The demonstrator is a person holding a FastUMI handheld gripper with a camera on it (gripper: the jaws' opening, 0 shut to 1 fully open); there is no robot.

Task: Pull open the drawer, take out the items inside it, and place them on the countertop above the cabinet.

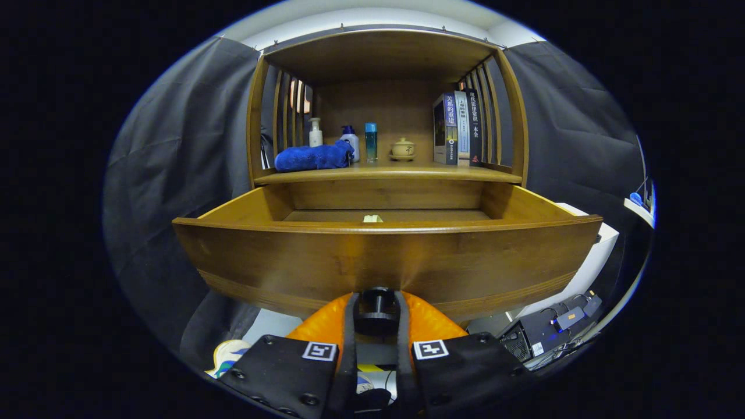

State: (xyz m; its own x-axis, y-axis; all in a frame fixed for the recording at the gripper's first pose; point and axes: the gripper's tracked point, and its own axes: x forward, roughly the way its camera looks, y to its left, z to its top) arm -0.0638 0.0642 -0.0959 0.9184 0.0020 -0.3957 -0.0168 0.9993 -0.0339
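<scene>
The wooden drawer (384,256) stands pulled far out of the cabinet, its front panel just ahead of me. My gripper (377,308) is shut on the drawer's dark round knob (377,302), one finger on each side of it. Inside the drawer, a small pale item (372,219) peeks over the top edge of the front panel; the drawer floor around it is mostly hidden by that panel. Above the drawer lies the wooden countertop (407,172).
On the countertop stand a folded blue towel (314,157), a white pump bottle (315,132), a white bottle with a blue cap (350,142), a teal bottle (371,141), a small ceramic jar (403,149) and several books (458,128). Electronics boxes (547,331) sit low to the right.
</scene>
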